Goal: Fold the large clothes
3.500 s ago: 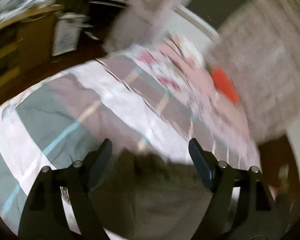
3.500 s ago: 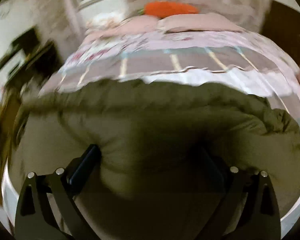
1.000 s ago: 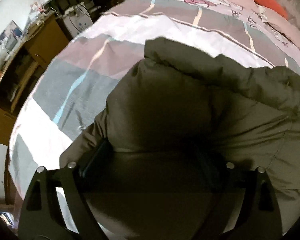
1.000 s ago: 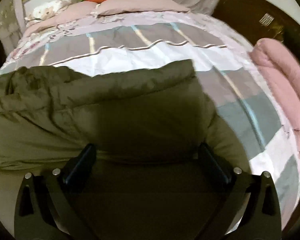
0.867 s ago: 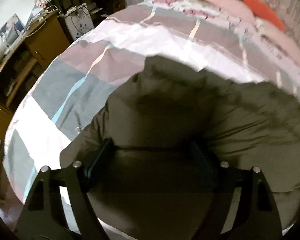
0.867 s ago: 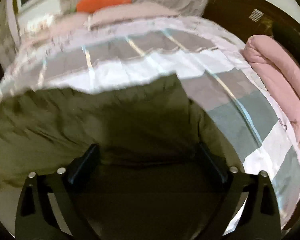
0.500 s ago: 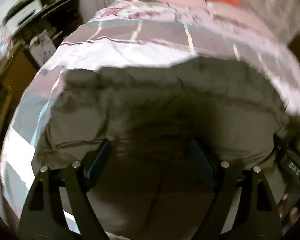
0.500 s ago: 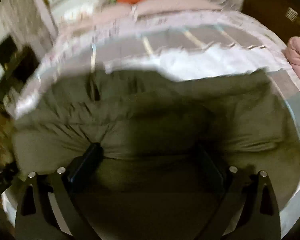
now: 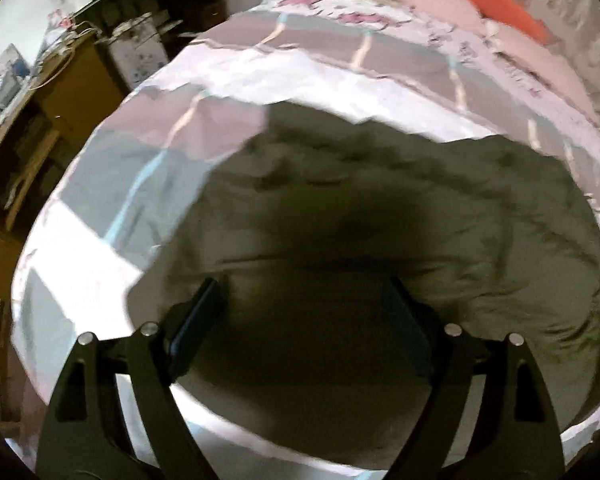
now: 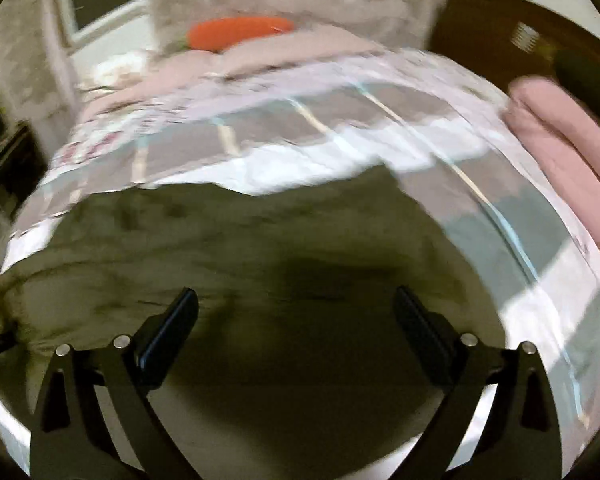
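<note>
Both grippers spread wide above olive padded coat [image 9: 380,208], gripping nothing.
Risk, as judged: left gripper [image 9: 304,300] and right gripper [image 10: 296,312] may pinch only the top layer; the bulky padding ahead of the fingers could spring open.

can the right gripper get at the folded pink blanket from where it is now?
Probably not without moving. The right gripper sits open over the olive jacket, while the pink blanket lies far off at the bed's right edge, across open bedspread. Nothing blocks the path; it just looks out of reach.
</note>
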The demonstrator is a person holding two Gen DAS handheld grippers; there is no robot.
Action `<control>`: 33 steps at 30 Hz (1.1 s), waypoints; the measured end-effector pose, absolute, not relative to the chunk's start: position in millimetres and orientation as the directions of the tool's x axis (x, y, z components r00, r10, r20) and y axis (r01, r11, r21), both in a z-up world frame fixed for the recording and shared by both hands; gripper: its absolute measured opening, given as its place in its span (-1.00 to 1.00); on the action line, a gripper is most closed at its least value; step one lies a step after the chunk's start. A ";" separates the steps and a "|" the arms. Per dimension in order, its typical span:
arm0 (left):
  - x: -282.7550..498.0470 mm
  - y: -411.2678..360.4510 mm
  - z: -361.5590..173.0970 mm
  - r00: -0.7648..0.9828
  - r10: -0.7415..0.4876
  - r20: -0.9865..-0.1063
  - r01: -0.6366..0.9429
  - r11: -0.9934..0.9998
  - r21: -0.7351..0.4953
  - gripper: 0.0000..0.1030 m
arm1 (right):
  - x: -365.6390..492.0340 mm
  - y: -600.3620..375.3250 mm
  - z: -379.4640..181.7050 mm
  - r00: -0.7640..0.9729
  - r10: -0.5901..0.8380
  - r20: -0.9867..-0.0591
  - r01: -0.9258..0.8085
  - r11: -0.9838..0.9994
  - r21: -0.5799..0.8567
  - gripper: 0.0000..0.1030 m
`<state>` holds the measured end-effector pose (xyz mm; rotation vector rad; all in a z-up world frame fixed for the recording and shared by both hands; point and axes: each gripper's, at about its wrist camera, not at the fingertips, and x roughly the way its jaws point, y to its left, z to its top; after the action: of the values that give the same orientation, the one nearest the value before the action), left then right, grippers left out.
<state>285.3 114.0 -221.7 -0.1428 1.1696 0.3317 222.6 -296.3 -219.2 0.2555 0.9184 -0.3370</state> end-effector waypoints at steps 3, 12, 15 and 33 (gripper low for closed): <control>288.5 123.1 -242.8 0.274 0.208 -0.939 -0.296 0.947 0.124 0.73 | 223.9 -318.0 -255.7 0.452 -0.082 -0.888 0.391 0.913 0.115 0.92; 221.4 107.4 -141.6 0.554 0.077 -0.829 -0.239 0.968 -0.070 0.74 | 159.9 -253.4 -132.8 0.681 0.024 -0.731 0.206 0.953 0.223 0.94; 190.1 80.8 -110.2 0.623 0.026 -0.781 -0.157 0.983 -0.093 0.78 | 122.2 -229.9 -105.6 0.711 0.044 -0.702 0.145 0.967 0.208 0.97; 17.2 1.9 -64.1 0.836 -0.040 -0.547 0.041 0.999 -0.011 0.94 | -7.7 -202.2 -76.3 0.856 -0.082 -0.510 0.127 0.990 0.053 0.97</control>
<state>17.2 1.9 -64.1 0.0015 0.5788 -0.0425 -7.7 -202.2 -76.3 0.0859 0.5321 -0.1100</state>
